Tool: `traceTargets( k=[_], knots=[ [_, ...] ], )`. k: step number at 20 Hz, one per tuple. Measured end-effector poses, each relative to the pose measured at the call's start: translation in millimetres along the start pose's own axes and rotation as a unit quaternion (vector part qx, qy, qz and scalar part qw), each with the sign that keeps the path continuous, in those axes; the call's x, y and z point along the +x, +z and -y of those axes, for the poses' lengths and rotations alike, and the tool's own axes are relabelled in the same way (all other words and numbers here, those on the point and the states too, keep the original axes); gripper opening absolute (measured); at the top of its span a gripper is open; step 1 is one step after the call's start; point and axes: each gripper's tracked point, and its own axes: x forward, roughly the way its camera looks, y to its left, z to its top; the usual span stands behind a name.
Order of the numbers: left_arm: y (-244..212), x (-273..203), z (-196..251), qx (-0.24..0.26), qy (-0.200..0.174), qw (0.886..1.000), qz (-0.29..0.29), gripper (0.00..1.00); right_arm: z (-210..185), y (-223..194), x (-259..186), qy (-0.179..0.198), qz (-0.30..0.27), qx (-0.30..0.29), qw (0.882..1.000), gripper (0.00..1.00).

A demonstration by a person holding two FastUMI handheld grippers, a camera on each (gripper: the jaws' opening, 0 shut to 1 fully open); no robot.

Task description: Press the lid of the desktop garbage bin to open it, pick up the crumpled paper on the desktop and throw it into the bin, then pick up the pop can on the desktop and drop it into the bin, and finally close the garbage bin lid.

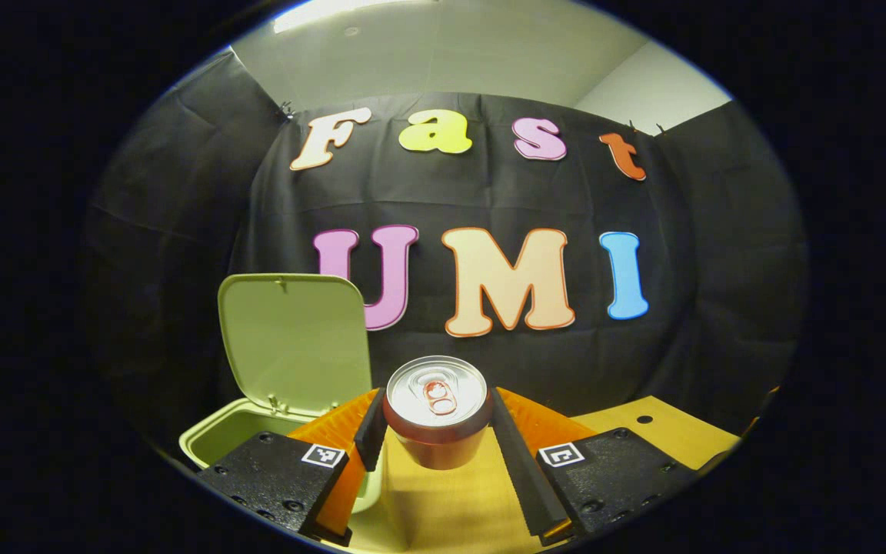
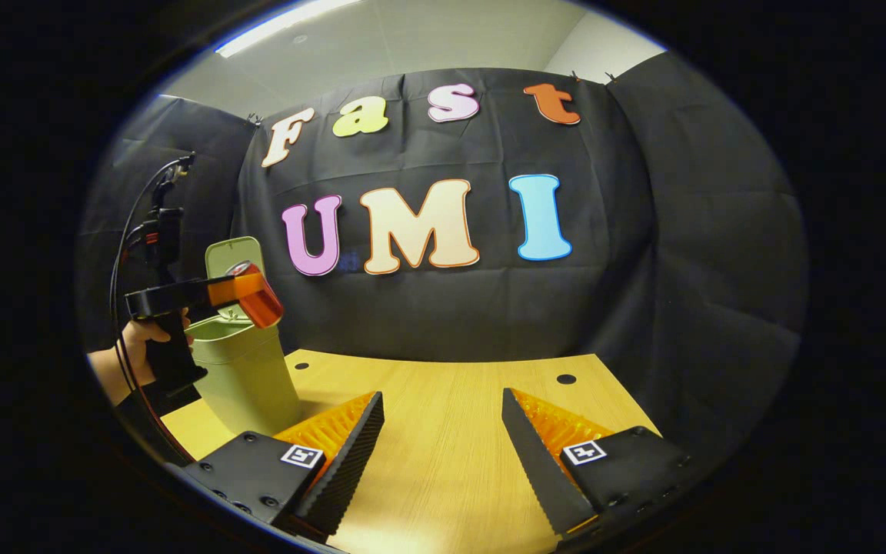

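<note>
Left gripper (image 1: 437, 431) pinched the can (image 1: 437, 412) mid-air beside the open bin (image 1: 216, 442); right gripper (image 2: 443, 438) sat spread, idle. Had you released early, the can could've clipped the rim and bounced out.

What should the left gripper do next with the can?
Probably carry the can a little further left over the bin, then release. The left gripper holds it clear of the table, the lid stands open, but the bin's mouth lies to its left.
</note>
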Motion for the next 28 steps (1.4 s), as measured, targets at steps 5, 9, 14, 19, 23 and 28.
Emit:
traceTargets(
  k=[5, 9, 14, 19, 23, 28],
  knots=[
    [2.3, -4.3, -53.5, 0.016, 0.049, 0.999, 0.002, 0.75, -17.3, 1.5, 11.5, 0.016, 0.001, -0.006, 1.0, 0.96],
    [-11.7, -13.7, -90.6, 0.017, 0.079, 0.997, -0.013, 0.76, -39.3, -1.1, 20.5, 0.031, -0.004, -0.011, 0.999, 0.96],
    [-25.7, -17.2, -117.4, 0.016, 0.085, 0.996, -0.034, 0.8, -67.3, -3.9, 26.4, 0.041, -0.006, -0.016, 0.999, 0.97],
    [12.6, -5.0, -129.9, 0.015, 0.062, 0.998, -0.009, 0.94, -94.4, -3.6, 32.7, 0.034, 0.001, -0.016, 0.999, 0.98],
    [58.4, 20.1, -137.8, 0.002, 0.019, 1.0, 0.006, 0.92, -117.2, -9.9, 42.7, 0.015, 0.008, -0.006, 1.0, 0.96],
    [96.5, 49.9, -146.9, 0.004, -0.014, 1.0, 0.022, 0.92, -139.6, -25.7, 52.5, -0.002, -0.002, 0.01, 1.0, 0.97]
  ],
)
